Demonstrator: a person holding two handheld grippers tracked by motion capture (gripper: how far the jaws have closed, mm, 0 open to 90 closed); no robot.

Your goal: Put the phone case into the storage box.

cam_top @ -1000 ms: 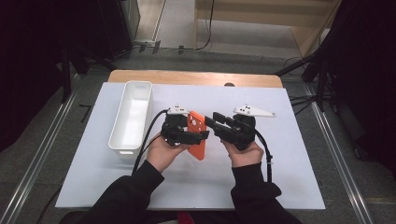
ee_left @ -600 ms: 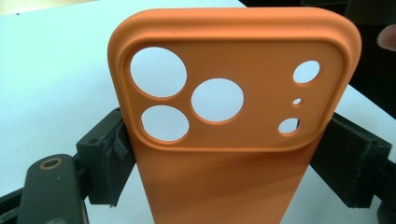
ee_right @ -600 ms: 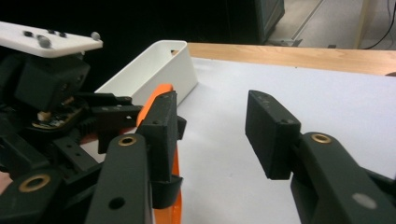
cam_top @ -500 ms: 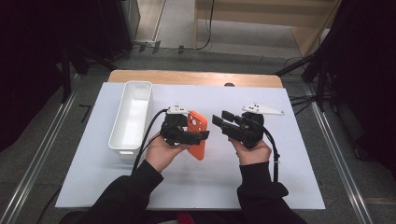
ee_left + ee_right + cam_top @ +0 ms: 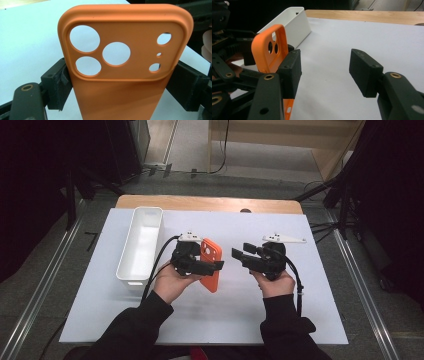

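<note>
An orange phone case (image 5: 212, 281) with round camera cut-outs is held upright over the middle of the white table cover. My left gripper (image 5: 220, 265) is shut on it, its pads pressing both long edges of the case (image 5: 125, 75), as the left gripper (image 5: 122, 86) view shows. My right gripper (image 5: 237, 255) is a short way to the right of the case and points left at it. Its jaws have just been opening and nothing is between them. In the right gripper (image 5: 328, 72) view the case (image 5: 268, 52) stands beyond the left pad, apart from it.
A long white bin (image 5: 142, 245) lies left of the left hand, seen again as the bin (image 5: 294, 22) behind the case. A white sheet (image 5: 200, 325) covers the table, with the wooden table edge (image 5: 210, 203) at the back. Dark floor and metal rails flank both sides.
My right gripper has drawn back to the right, away from the orange case, and its jaws stand wider apart. The left gripper and the case have stayed put.
</note>
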